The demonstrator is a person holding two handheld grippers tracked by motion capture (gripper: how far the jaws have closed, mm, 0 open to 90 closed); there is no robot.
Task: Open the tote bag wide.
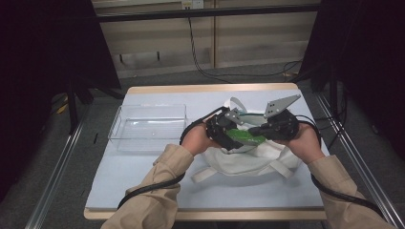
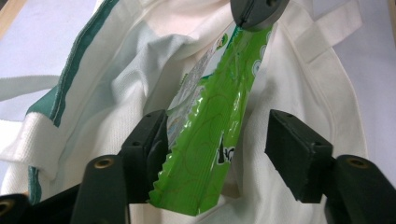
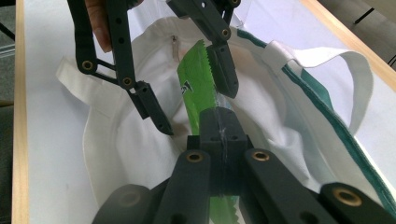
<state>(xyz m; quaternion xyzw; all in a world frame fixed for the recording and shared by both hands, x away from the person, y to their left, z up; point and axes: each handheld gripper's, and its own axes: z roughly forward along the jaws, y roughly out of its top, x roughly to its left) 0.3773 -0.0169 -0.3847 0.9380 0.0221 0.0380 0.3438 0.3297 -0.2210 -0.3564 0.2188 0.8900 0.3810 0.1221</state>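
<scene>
Both tongs meet at the green packet (image 2: 205, 140), which hangs over the mouth of the white cloth bag (image 2: 299, 93). Your right tongs (image 3: 219, 128) are pressed together on one end of the packet, pinching it. Your left tongs (image 2: 219, 154) stand spread on either side of the other end: one pad sits just against the packet's zigzag edge, the other is well apart from it, so they are not pinching it. From the high view the packet lies between the left tongs (image 1: 224, 131) and the right tongs (image 1: 267, 128), above the bag's middle.

Around it, the bag's rim with its green trim (image 3: 327, 116) curves close on one side, and a loose handle (image 3: 359, 79) loops beyond that. The bag lies slumped on the counter (image 1: 143, 181), nearer its right edge than its left. To your left stands a clear plastic bin (image 1: 148, 126), apart from the bag, with bare counter between them and more bare counter in front of the bag toward you. The counter's wooden border (image 3: 18, 116) runs just beyond the bag's outer fold.
</scene>
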